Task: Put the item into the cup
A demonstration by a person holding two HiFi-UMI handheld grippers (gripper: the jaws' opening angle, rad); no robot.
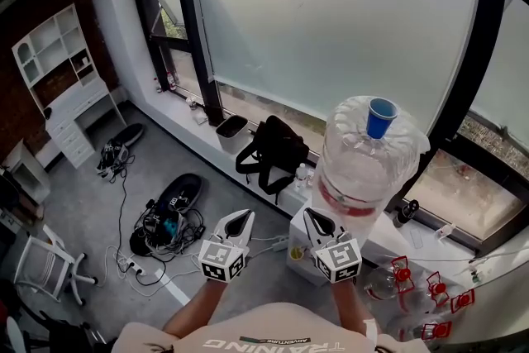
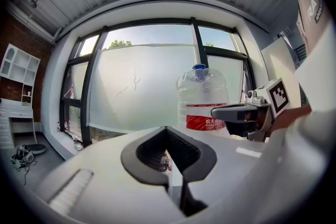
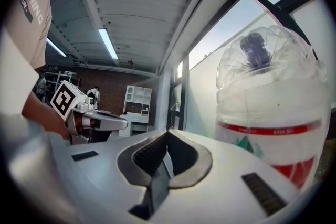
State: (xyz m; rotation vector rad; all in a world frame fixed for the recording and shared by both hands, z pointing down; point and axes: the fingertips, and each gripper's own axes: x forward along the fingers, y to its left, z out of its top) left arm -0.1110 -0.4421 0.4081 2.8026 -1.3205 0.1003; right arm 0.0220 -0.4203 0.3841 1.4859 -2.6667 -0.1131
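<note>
My left gripper [image 1: 243, 217] and right gripper [image 1: 312, 217] are held side by side in the air at chest height, both shut with nothing between the jaws. In the left gripper view the left gripper [image 2: 167, 129] has its tips touching. The right gripper [image 3: 168, 134] looks the same in its own view. A large clear water jug [image 1: 364, 161] with a blue cap [image 1: 381, 118] stands just right of the right gripper. I cannot make out any cup or loose item to pick up.
A tall frosted window [image 1: 331, 21] fills the far side. Below it are a black bag [image 1: 273, 149] and a black bin [image 1: 231, 126]. Cables and gear [image 1: 165, 219] lie on the floor, a white chair [image 1: 45, 269] at left, red-framed objects [image 1: 430, 293] at lower right.
</note>
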